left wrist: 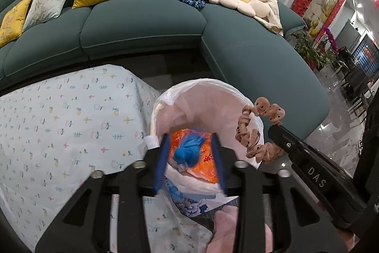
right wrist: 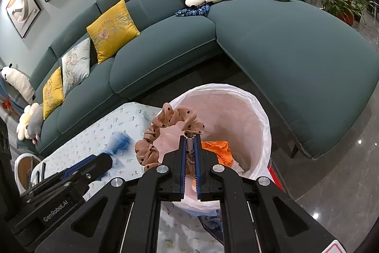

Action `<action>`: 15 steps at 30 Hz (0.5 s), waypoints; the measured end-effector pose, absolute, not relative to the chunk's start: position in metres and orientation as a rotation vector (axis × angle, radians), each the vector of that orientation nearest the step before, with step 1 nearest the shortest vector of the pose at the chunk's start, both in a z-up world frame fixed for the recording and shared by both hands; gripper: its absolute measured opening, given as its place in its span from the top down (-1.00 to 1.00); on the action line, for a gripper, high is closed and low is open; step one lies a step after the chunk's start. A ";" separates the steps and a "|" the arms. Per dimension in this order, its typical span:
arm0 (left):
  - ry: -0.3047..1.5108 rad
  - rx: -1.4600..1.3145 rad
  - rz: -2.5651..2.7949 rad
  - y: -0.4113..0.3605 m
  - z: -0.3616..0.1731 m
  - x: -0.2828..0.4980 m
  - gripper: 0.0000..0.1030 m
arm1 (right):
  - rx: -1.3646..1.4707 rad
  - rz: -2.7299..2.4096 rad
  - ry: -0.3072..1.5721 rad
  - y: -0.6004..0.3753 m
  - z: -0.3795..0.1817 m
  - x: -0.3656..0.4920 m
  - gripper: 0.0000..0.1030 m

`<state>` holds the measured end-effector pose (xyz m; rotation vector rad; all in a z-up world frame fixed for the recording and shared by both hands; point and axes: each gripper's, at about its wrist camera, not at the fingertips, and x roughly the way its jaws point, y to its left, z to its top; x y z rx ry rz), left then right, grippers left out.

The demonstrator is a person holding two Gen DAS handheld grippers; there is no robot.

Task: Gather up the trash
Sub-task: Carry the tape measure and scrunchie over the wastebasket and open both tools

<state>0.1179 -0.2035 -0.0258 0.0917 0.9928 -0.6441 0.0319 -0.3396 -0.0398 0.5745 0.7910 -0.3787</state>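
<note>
A pink trash bin with a clear plastic liner (left wrist: 165, 96) (right wrist: 263, 120) stands on the floor beside the table; an orange wrapper (left wrist: 206, 158) (right wrist: 216, 146) lies inside it. My left gripper (left wrist: 191, 148) is open above the bin's near rim, and a blurred blue crumpled bag (left wrist: 188, 151) (right wrist: 119, 142) sits between its fingers, seemingly loose. My right gripper (right wrist: 190, 138) is shut on a tan polka-dot scrunchie (right wrist: 163, 132) (left wrist: 258, 129), holding it over the bin's rim.
A table under a floral cloth (left wrist: 59, 122) (right wrist: 99, 136) is to the left of the bin. A teal sectional sofa (left wrist: 142, 23) (right wrist: 284, 51) with cushions and plush toys curves behind and to the right. Glossy floor (right wrist: 331, 181) lies to the right.
</note>
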 end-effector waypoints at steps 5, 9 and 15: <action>0.988 0.092 -0.631 -0.208 -0.024 0.120 -0.03 | 0.566 -0.369 0.790 -0.342 -0.038 0.039 0.76; 0.984 0.092 -0.614 -0.206 -0.025 0.120 -0.12 | 0.562 -0.371 0.786 -0.344 -0.037 0.044 0.63; 0.986 0.109 -0.579 -0.197 -0.029 0.122 -0.13 | 0.549 -0.361 0.793 -0.338 -0.039 0.045 0.48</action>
